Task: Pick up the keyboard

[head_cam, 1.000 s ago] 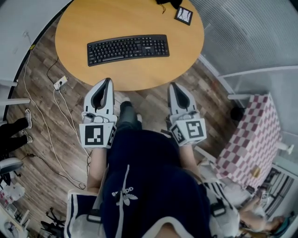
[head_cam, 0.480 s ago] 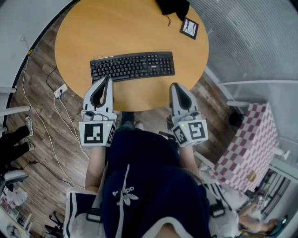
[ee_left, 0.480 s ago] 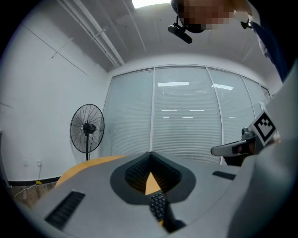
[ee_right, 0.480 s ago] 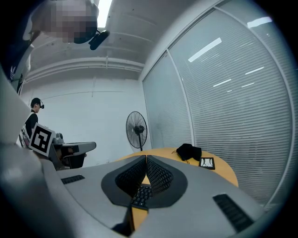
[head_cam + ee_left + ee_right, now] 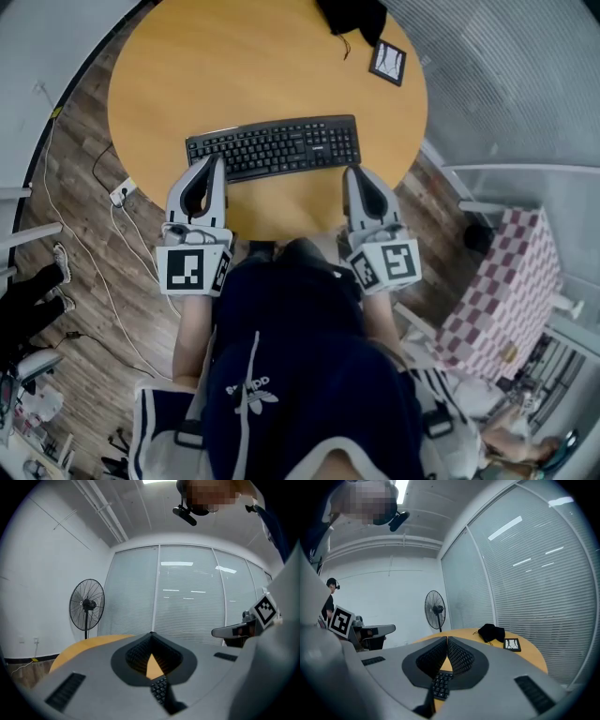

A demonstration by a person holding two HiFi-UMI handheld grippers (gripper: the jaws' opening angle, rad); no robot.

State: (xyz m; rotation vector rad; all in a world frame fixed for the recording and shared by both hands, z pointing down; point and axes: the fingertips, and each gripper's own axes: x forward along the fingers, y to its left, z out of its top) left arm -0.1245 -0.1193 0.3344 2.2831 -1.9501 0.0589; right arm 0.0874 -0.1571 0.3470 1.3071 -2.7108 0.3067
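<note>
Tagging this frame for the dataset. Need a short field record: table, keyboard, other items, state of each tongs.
table: round, wooden top
keyboard: black, lying flat on the table, towards the person's side
other items: black bundle and small dark-framed square, both at the far edge
left tongs: shut, empty, tip at the keyboard's near edge towards its left end
right tongs: shut, empty, tip by the keyboard's near right corner
contact with keyboard: cannot tell
keyboard lifted: no
</note>
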